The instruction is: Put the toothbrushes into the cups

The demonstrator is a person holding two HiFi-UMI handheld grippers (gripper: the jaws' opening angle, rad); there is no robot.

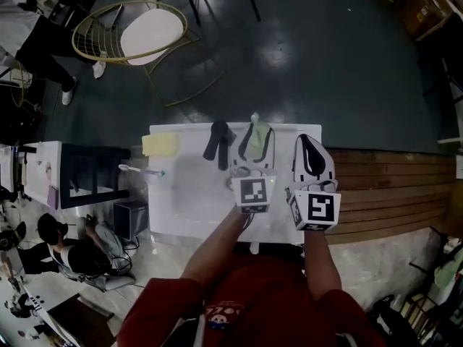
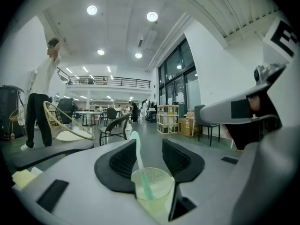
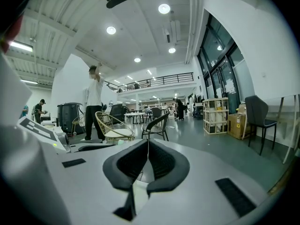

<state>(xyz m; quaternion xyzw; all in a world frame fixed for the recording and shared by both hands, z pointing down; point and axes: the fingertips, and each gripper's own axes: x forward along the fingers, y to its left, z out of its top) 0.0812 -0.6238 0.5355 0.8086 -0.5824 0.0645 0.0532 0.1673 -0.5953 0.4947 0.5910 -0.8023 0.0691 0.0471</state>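
The cup (image 2: 152,186) is mostly hidden under the left tool (image 2: 149,149) in the head view, and its base can't be made out. That tool's jaws are spread wide, with the see-through greenish plastic cup stood between them, not squeezed. A pale green toothbrush (image 2: 138,163) is leaned inside. The right tool (image 3: 148,146) is pressed together, empty. Another toothbrush (image 1: 141,170) is laid flat on the white counter (image 1: 188,201).

Head view steeply down on table (image 1: 181,204); gripper views level, toward wicker chair (image 1: 130,31).

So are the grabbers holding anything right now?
Nothing. The left gripper is open around the toothbrush standing in its cup; the right gripper is shut, empty.
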